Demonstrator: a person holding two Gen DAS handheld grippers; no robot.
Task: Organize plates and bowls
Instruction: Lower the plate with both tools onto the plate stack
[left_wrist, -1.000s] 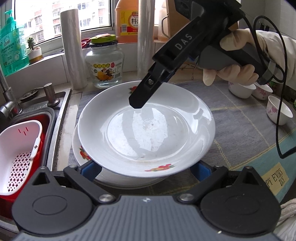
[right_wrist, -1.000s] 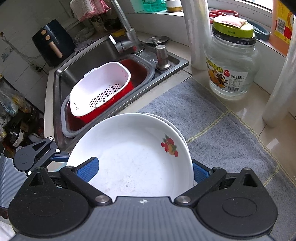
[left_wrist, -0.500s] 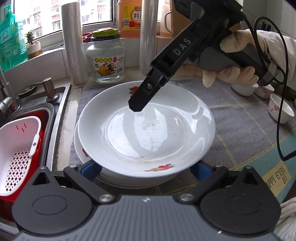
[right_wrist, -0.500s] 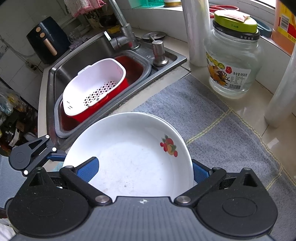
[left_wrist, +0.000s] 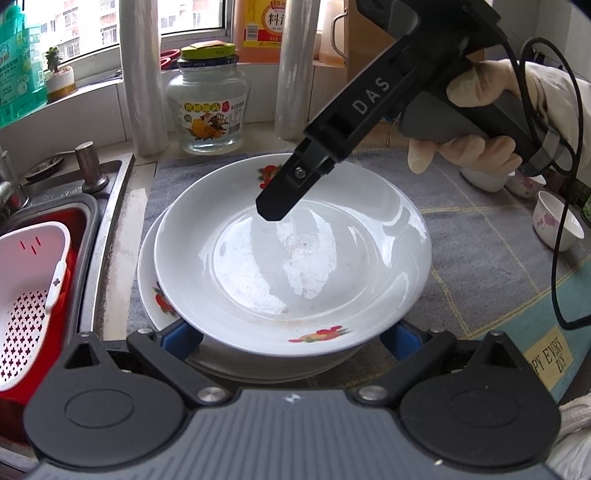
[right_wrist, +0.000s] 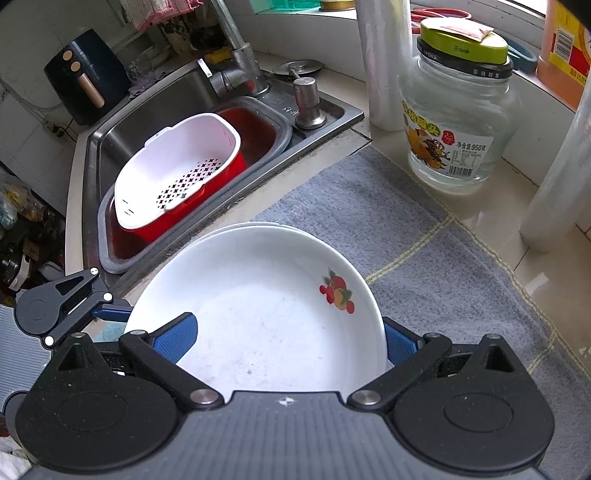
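Note:
A white fruit-print plate (left_wrist: 291, 258) lies on top of a second matching plate (left_wrist: 149, 284) on the grey mat; the pair also shows in the right wrist view (right_wrist: 266, 317). My left gripper (left_wrist: 291, 338) is open, its blue pads either side of the stack's near rim. My right gripper (right_wrist: 288, 341) is open, its jaws spread wide around the top plate's far rim; one of its fingers (left_wrist: 284, 199) hangs over the plate in the left wrist view. Small floral bowls (left_wrist: 556, 219) stand at the right.
A sink (right_wrist: 155, 122) with a white colander (right_wrist: 177, 173) in a red tub lies left of the mat. A glass jar (right_wrist: 458, 122), plastic-wrap rolls (left_wrist: 144, 74) and an oil bottle (left_wrist: 273, 29) stand along the window sill behind. The grey mat (right_wrist: 424, 258) extends right.
The top plate has come down closer onto the lower plate. Both grippers have shifted slightly, and the jar and sink have moved in both views.

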